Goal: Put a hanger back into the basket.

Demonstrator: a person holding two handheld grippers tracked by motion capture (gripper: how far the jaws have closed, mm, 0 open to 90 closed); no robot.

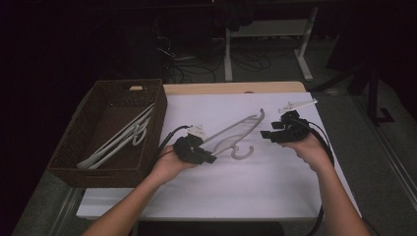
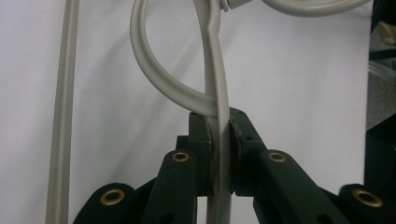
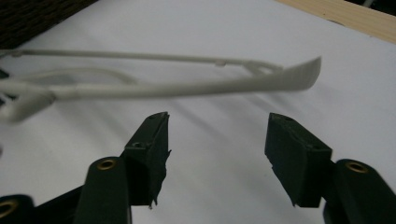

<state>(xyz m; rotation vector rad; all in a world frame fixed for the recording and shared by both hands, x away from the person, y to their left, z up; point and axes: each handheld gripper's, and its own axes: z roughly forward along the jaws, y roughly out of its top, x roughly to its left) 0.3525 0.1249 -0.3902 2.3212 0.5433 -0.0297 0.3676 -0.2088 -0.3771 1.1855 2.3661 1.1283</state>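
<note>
- High view: a white sheet (image 1: 275, 187) covers most of the bench, with bare wood showing along the far edge.
- A dark wicker basket (image 1: 78, 147) sits at the bench's left edge; several pale hangers (image 1: 118, 140) lie inside it, slanting from its near left corner toward its far right.
- One grey plastic hanger (image 1: 235, 129) is near the middle of the sheet, its hook toward the near edge and one arm reaching toward the far right.
- The left gripper (image 1: 209, 158), held in the person's left hand (image 1: 169, 164), meets this hanger at its left end.
- The right gripper (image 1: 267, 134), in the right hand (image 1: 311, 150), sits just right of the hanger, near the sheet's right edge.
- A small clear clip-like piece (image 1: 296, 104) lies at the sheet's far right corner.
- Left gripper view: the left gripper (image 2: 219, 140) is pinching a flat strip of the grey hanger (image 2: 159, 74), jaws pressed against both its sides.
- Right gripper view: the right gripper (image 3: 217, 140) has its jaws spread wide, nothing between them; the hanger's arm (image 3: 196, 86) crosses just beyond the tips, apart from them.
</note>
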